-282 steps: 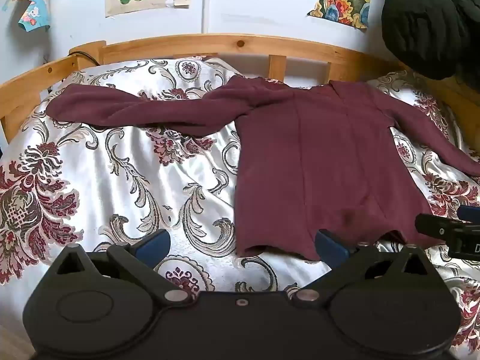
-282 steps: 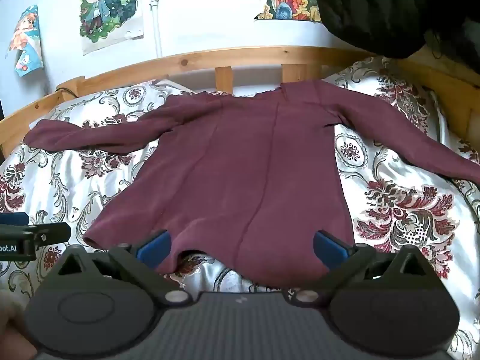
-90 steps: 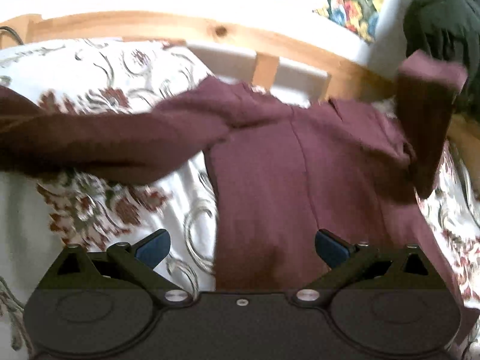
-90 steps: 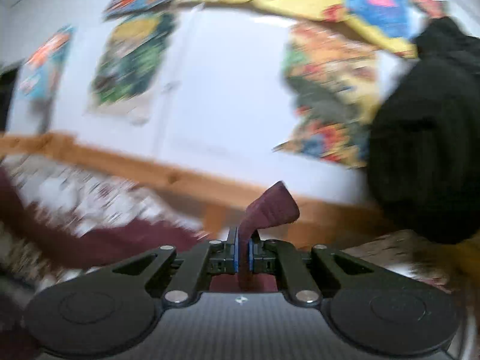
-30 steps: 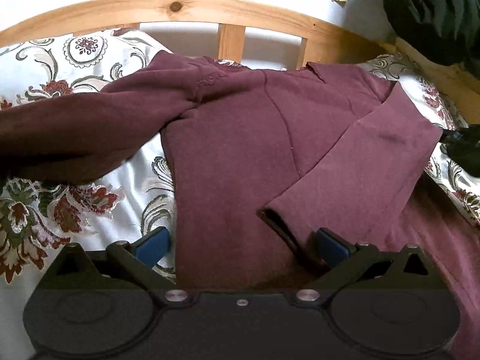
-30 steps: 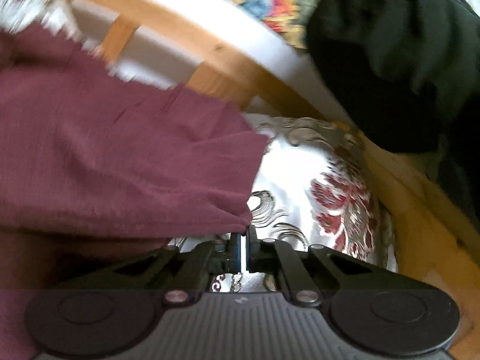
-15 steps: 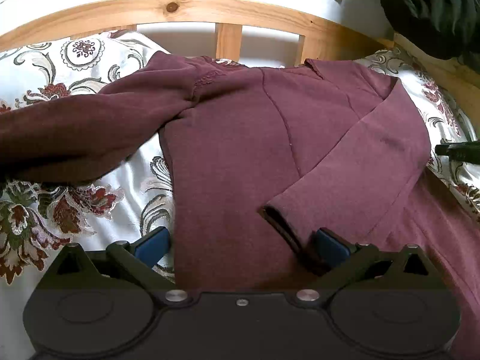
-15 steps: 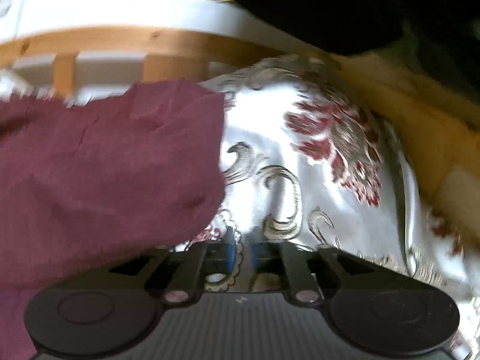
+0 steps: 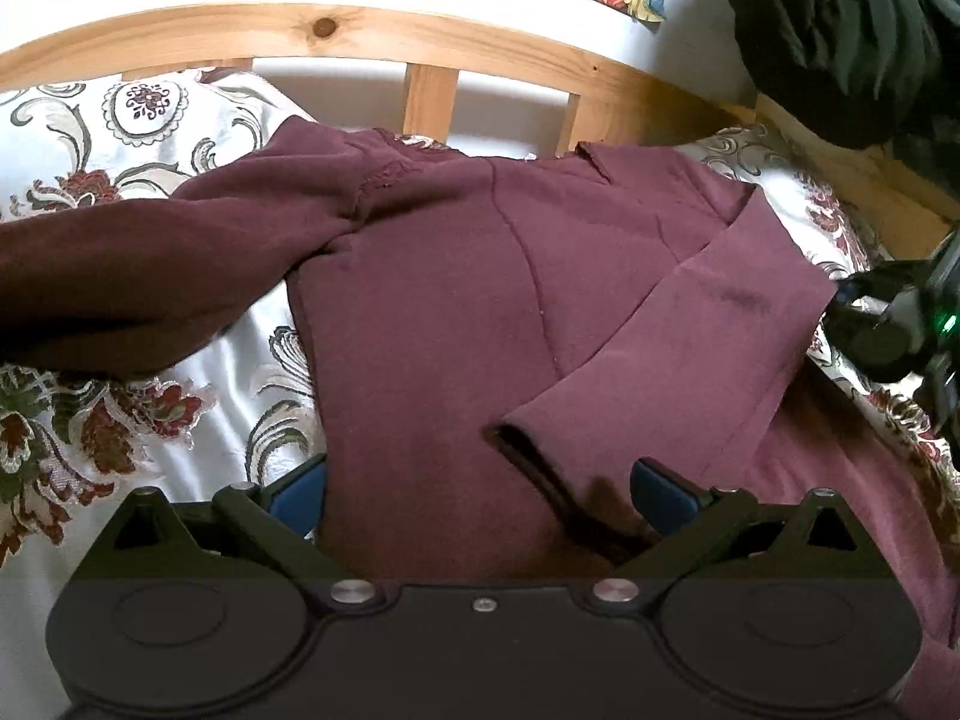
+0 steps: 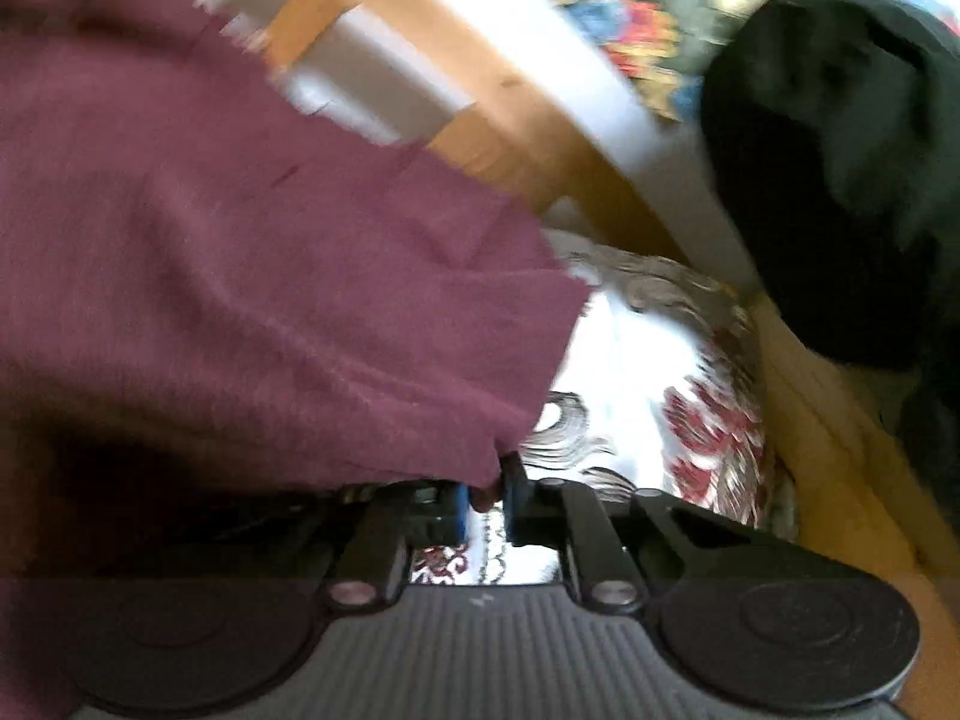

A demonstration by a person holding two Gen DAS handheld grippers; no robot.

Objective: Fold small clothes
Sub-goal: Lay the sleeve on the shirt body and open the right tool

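Floral bedspread [image 9: 180,324] under maroon top [image 9: 432,312]; right gripper [image 10: 485,501] jaws closing on its edge

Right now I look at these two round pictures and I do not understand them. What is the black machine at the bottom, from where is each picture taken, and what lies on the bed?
There is no robot arm. A person carries one hand-held gripper in each hand, and a wide-angle camera on each looks forward along its two fingers, so the black body below is the tool itself.

One picture is from the left hand-held gripper. Its blue pads stand wide apart over a maroon long-sleeved top spread on a flower-patterned bedcover. One sleeve is folded across the body; the other lies stretched out. The other tool shows at that picture's right edge.

The other, blurred, picture is from the right hand-held gripper. Its jaws are closing, with a fold of the top's edge between them. Behind is a wooden bed rail.
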